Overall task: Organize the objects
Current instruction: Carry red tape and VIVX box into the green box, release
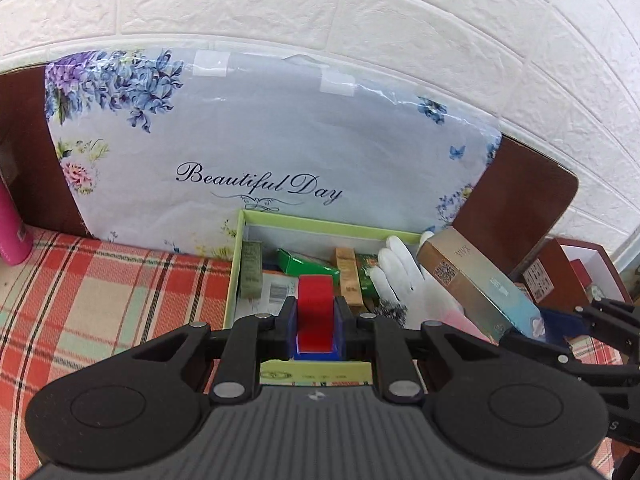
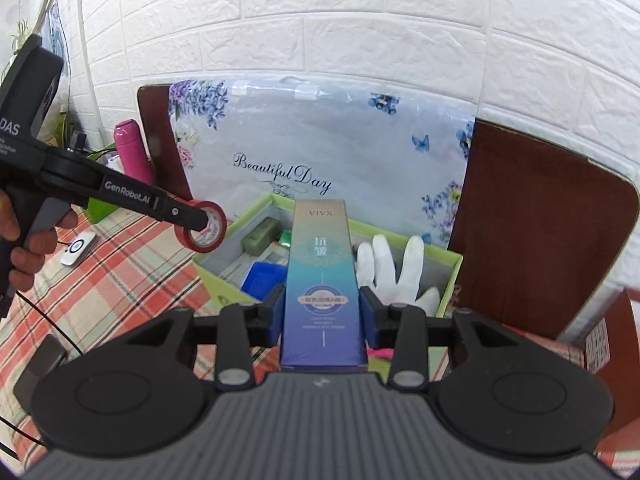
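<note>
Red tape roll (image 1: 315, 312) pinched in left claw (image 1: 315, 330) over green storage box (image 1: 320, 224), VIVX carton (image 2: 322, 280) clamped in right claw (image 2: 322, 316), white glove (image 2: 394, 268) at box's right.

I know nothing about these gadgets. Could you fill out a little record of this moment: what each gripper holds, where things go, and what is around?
left gripper: shut on red tape roll
right gripper: shut on VIVX box
container: green open box, partly filled
inside it: white glove, small green and tan cartons
surface: plaid cloth
behind: floral "Beautiful Day" bag, white brick wall
far left: pink bottle
</note>
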